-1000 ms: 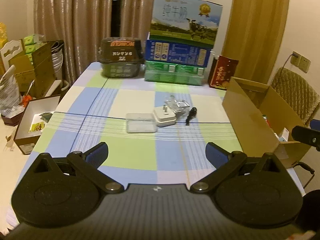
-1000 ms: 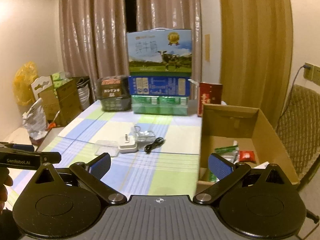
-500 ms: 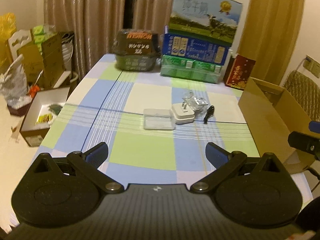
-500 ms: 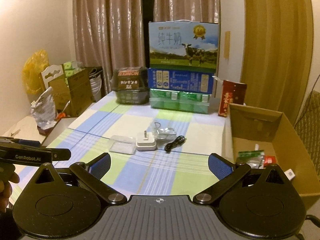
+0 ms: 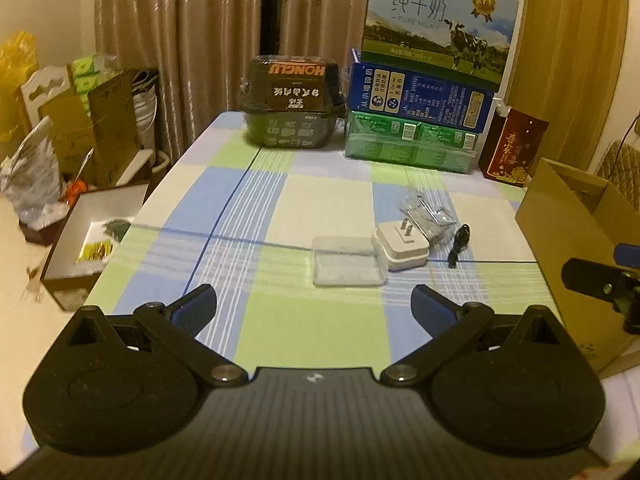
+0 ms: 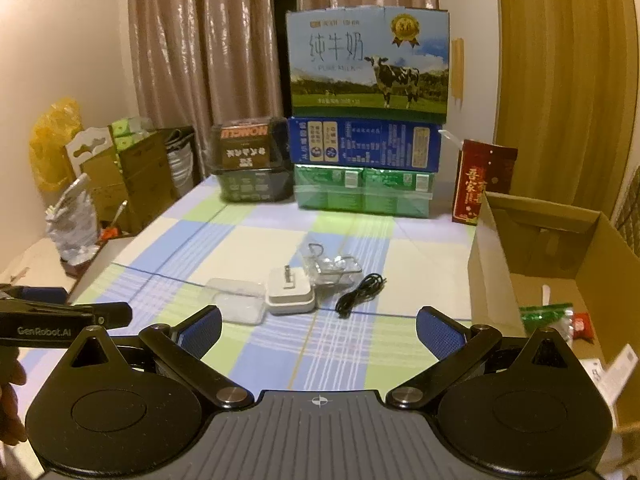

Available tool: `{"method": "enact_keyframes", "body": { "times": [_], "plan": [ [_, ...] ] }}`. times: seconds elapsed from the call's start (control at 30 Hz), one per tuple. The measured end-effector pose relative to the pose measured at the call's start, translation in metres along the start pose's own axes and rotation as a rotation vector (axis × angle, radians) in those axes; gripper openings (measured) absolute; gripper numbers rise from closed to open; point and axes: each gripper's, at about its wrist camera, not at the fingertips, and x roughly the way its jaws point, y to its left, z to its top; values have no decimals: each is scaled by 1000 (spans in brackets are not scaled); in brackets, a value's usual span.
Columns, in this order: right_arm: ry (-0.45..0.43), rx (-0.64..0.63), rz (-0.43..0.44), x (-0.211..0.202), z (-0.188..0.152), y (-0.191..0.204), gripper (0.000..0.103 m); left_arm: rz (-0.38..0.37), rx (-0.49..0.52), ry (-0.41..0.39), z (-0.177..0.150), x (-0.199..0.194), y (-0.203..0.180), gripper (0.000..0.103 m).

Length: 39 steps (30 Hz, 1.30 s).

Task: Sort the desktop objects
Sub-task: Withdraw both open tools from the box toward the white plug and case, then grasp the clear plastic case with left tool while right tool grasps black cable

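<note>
Desktop objects sit in a small cluster near the middle of the checked tablecloth: a clear plastic case, a white plug adapter touching its right side, a crinkled clear packet with metal clips just behind the adapter, and a coiled black cable to the right. I hold my left gripper low over the near edge of the table, its fingers spread wide with nothing between them. My right gripper hovers likewise, fingers wide apart and empty, in line with the adapter and cable. An open cardboard box stands at the table's right edge with packets inside. Milk cartons are stacked at the far end.
</note>
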Motion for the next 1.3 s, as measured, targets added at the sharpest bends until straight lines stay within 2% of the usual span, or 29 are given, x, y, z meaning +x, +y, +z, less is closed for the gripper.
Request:
{"method": "enact_keyframes", "body": {
  "times": [0.2,0.4,0.6,0.77,0.9,1.13,1.3],
  "plan": [
    [40,20,-23,44,-2,-12,101,-33,21,-17,5,41,-3,102],
    [92,28,-54,87,-6,-26,99,-32,88,17,10,88,-17,102],
    [126,52,-60,126,-7,-38,81,-47,108,31,13,129,-22,102],
    [150,52,-55,151,-8,-45,71,-70,101,50,13,151,-25,102],
    [175,57,-45,168,-8,-50,67,-68,132,82,8,168,-30,102],
    [211,47,-31,195,-13,-52,62,-47,150,81,8,181,-31,101],
    [210,49,-18,210,-16,-54,48,-46,146,93,5,185,-28,99]
  ]
}}
